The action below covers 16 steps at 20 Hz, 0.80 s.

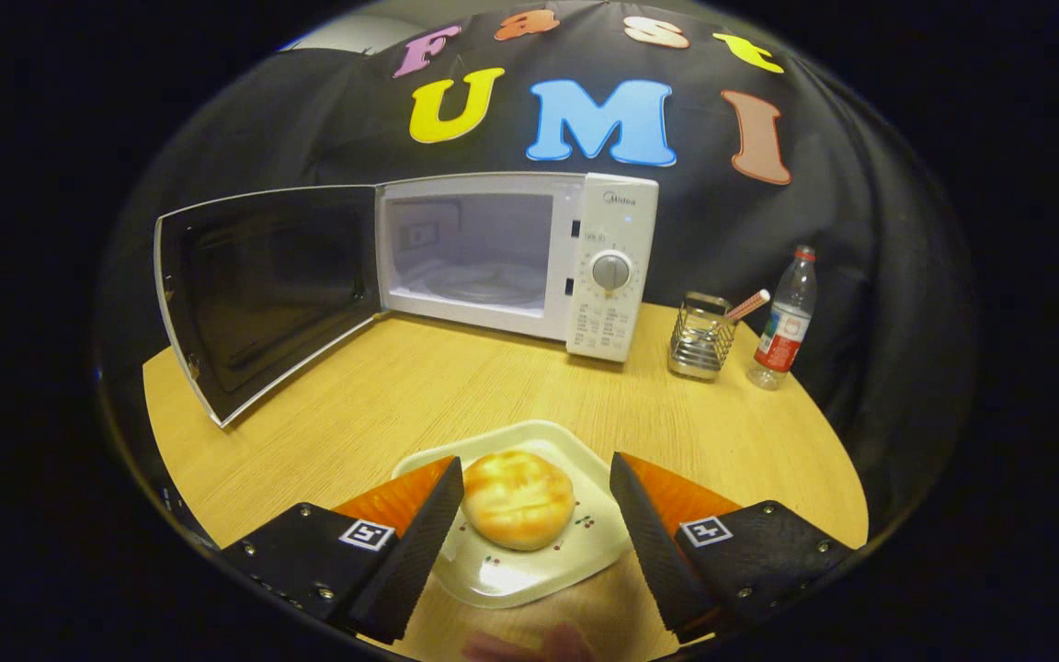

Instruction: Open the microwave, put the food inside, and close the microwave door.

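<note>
The gripper [537, 501] stood open, its 2 fingers spread to either side of the bun [518, 497] and not touching it, with the left finger lying close against the bun's side and the right finger set further off. The bun sat on a small pale plate [511, 575] with a cherry print, and the plate rested on the wooden table [419, 386] directly under the fingers; a blurred fingertip-like shape showed at the near rim of the table, though I could not tell what it belonged to. The risk here, as I judged it, was that the uneven gap would let the left finger shove the bun sideways before the right one met it, sliding it across the smooth plate or off its edge; a hard squeeze could also crush the soft bread. Further back, the microwave [516, 257] stood with its door [263, 290] swung fully open to the left, and its cavity held 1 glass turntable and nothing else. A carried bun could clip the door edge or the cavity lip on entry. Beyond, to the right, a wire holder [700, 338] held 1 striped straw [748, 305], with a bottle [782, 322] just beside it.
</note>
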Available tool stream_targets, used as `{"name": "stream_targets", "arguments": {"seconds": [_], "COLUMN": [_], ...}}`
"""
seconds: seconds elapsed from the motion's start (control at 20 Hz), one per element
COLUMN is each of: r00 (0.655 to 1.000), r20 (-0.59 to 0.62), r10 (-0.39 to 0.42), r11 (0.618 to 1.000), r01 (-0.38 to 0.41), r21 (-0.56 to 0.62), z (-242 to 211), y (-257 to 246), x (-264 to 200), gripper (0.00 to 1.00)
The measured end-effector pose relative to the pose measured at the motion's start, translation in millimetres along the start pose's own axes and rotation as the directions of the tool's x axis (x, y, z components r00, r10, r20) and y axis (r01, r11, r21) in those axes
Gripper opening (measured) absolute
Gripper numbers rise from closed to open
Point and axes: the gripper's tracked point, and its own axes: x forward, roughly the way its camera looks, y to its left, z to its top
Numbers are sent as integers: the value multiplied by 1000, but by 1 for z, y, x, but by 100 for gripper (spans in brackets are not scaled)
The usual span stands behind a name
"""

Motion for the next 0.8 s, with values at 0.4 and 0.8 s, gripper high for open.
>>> {"name": "stream_targets", "arguments": {"seconds": [0.4, 0.8], "r00": [988, 998], "r20": [-135, -45], "r10": [69, 38], "r11": [996, 986], "r01": [-60, -30], "r21": [72, 166], "z": [-31, -12], "y": [7, 1], "x": [23, 11], "gripper": [92, 65]}}
